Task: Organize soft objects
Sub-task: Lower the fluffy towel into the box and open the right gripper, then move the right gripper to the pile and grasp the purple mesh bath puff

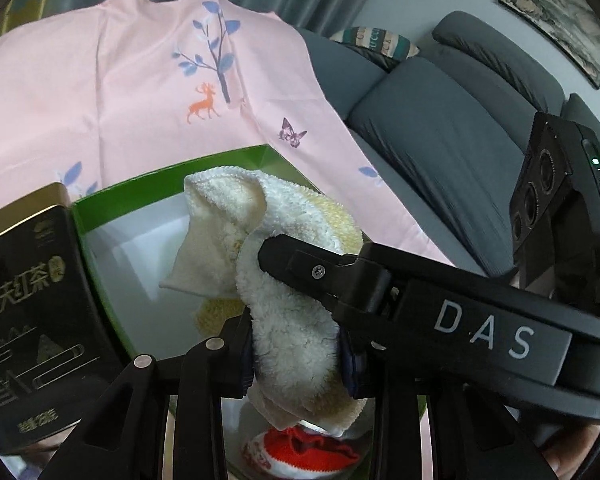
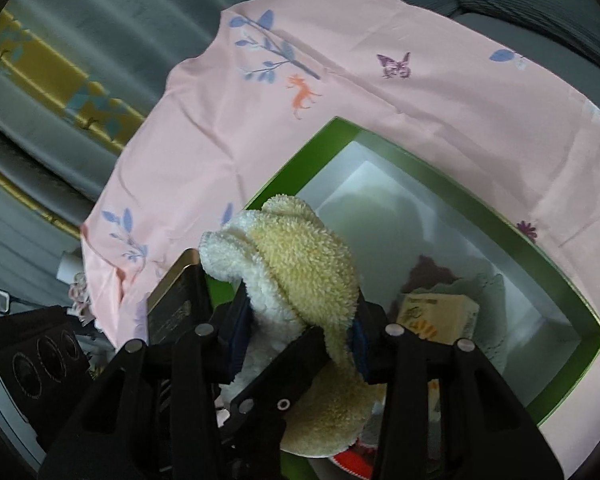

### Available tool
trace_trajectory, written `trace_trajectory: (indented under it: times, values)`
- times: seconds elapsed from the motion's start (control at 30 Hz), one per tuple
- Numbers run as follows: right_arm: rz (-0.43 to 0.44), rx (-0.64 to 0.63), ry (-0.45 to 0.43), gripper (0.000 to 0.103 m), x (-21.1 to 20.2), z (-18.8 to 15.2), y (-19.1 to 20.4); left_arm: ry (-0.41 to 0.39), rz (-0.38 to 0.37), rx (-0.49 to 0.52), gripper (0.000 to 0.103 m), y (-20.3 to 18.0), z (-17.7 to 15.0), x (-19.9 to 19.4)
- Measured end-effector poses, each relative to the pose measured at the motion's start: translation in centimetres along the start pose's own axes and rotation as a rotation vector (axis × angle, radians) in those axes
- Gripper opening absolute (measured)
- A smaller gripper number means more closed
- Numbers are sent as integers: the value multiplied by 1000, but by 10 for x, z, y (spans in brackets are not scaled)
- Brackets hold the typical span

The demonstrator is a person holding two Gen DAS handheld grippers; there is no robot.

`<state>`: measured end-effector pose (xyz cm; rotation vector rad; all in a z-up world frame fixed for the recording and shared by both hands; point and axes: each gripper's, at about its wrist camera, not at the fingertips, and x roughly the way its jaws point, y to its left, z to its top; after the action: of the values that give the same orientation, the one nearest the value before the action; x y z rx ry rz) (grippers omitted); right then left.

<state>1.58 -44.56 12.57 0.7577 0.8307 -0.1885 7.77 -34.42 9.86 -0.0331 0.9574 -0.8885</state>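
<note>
A fluffy cream and yellow towel (image 1: 284, 320) hangs over the green box (image 1: 172, 176) with a white inside. My left gripper (image 1: 296, 364) is shut on the towel's lower part. My right gripper (image 2: 296, 344) is shut on the same towel (image 2: 300, 264), and its finger crosses the left wrist view (image 1: 380, 276) pressing into the cloth. In the box lie a red and white knitted item (image 1: 300, 452), a pale green cloth (image 2: 484, 292) and a yellow packet (image 2: 436, 312).
The box (image 2: 452, 184) sits on a pink printed cloth (image 1: 120, 92) spread over a grey sofa (image 1: 440, 136). A black and gold tea tin (image 1: 28, 320) stands at the box's left side. Grey curtains hang behind.
</note>
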Motion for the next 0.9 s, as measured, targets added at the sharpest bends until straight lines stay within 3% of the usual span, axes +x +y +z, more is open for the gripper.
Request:
trace_trajectory:
  times: [0.33, 0.47, 0.6, 0.67, 0.73, 0.77, 0.9]
  values:
    - [-26, 49, 10, 47, -1, -1, -17, 25, 93, 3, 34, -7, -4, 17]
    - [-55, 48, -8, 59, -13, -3, -18, 25, 96, 19, 35, -10, -6, 9]
    - [-70, 42, -50, 62, -31, -4, -16, -7, 119, 19, 46, -11, -6, -9]
    - [-76, 41, -79, 64, -40, -4, -14, -24, 87, 3, 61, -8, -6, -20]
    - [-74, 41, -96, 67, -47, -5, -12, -66, 54, -19, 70, -6, -7, -37]
    - [-68, 38, -108, 72, -51, -6, -10, -86, 55, -28, 73, -5, -8, -47]
    - [-42, 3, -139, 74, -64, -10, 4, -117, 83, -36, 74, 0, -14, -81]
